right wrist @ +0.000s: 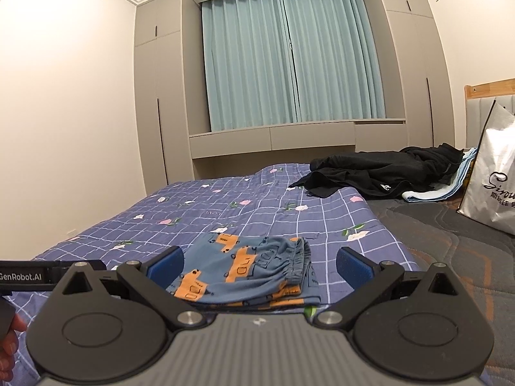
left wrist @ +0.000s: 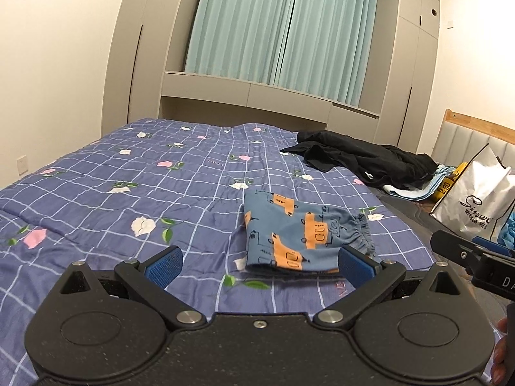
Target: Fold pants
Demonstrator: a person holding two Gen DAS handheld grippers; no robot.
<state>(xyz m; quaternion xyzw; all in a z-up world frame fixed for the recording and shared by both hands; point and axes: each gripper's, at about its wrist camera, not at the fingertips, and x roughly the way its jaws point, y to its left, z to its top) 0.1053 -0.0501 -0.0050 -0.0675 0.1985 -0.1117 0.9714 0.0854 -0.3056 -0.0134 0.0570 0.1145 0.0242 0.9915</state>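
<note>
Small blue pants [left wrist: 299, 234] with orange truck prints lie folded into a compact bundle on the blue checked floral quilt [left wrist: 128, 193]; the elastic waistband faces right. In the right wrist view the pants [right wrist: 248, 273] lie just ahead of the fingers. My left gripper [left wrist: 259, 265] is open and empty, hovering just in front of the bundle's near edge. My right gripper [right wrist: 260, 268] is open and empty, above the bundle's near edge. The right gripper's body shows at the right edge of the left wrist view [left wrist: 476, 257].
A black garment pile [left wrist: 370, 160] lies on the far right of the bed over a light blue cloth [left wrist: 415, 193]. A white shopping bag [left wrist: 476, 199] stands at the right by the headboard. Curtains and cabinets line the far wall.
</note>
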